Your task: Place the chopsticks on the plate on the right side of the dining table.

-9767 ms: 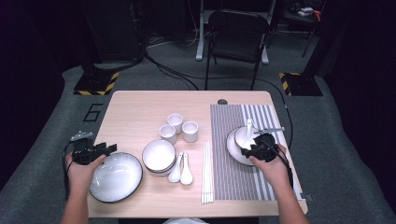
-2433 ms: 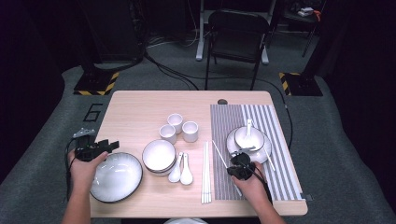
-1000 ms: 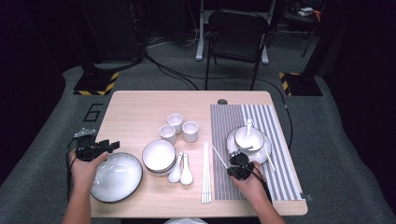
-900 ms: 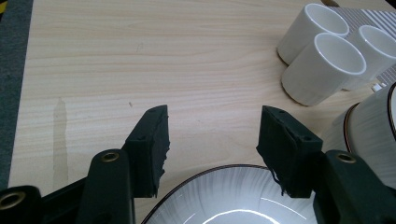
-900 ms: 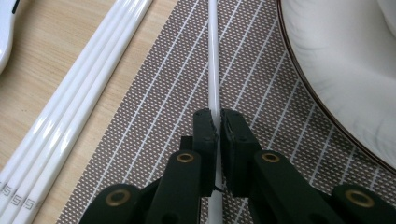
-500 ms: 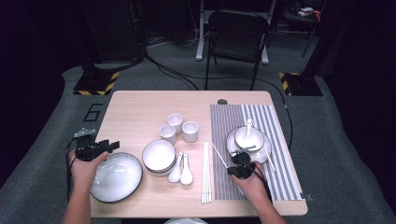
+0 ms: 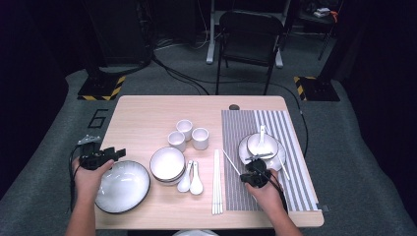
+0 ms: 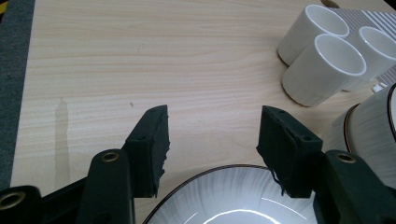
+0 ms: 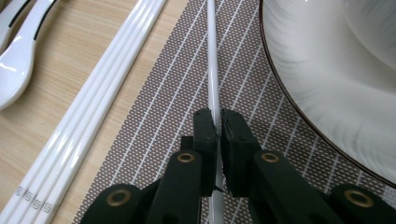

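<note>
Right claw point(image 9: 217, 122) is clamped on a single white chopstick point(image 9: 212, 74), its jaws pinched nearly together around the thin rod, low over the striped placemat point(image 9: 177, 107) just beside the rim of the plate point(image 9: 317, 93). Left claw point(image 8: 212, 140) hangs open and empty over the bench point(image 8: 140, 60), above the far rim of the large bowl point(image 8: 229, 196).

Plate and bowl look like glazed ceramic: heavy for their size, and likely to chip if knocked. By contrast the chopstick appears light, stiff and glossy, so it may well slip or swivel between the pads; a hold nearer its middle would probably steady it better than one close to an end.

In the high view the right claw point(image 7: 255, 173) is small and dark, and how much of the chopstick point(image 7: 231, 161) lies behind the jaws is hard to judge. Its lower end is cut off in the right gripper view.
</note>
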Demonstrator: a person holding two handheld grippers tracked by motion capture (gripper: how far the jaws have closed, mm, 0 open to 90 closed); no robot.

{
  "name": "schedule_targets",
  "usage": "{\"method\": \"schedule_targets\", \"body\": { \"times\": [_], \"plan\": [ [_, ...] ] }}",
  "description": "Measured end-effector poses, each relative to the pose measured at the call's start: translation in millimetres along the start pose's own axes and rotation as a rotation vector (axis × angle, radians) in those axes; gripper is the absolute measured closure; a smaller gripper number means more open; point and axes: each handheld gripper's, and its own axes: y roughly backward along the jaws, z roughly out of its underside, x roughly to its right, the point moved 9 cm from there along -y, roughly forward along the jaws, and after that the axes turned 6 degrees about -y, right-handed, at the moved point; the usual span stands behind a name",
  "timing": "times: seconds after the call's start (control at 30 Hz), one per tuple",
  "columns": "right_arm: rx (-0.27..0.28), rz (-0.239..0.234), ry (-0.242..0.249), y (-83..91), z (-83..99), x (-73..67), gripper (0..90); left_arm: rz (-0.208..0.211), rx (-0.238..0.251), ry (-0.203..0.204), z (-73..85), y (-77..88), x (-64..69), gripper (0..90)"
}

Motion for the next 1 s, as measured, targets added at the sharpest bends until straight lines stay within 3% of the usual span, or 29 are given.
{"method": "schedule_targets", "body": {
  "times": [1.0],
  "plan": [
    [0.105,-0.013,-0.013,28.5,-15.7,2.6,85.5,0.000,-0.010,-0.002,1.3,-0.6,-0.3,43.3]
  ]
}}
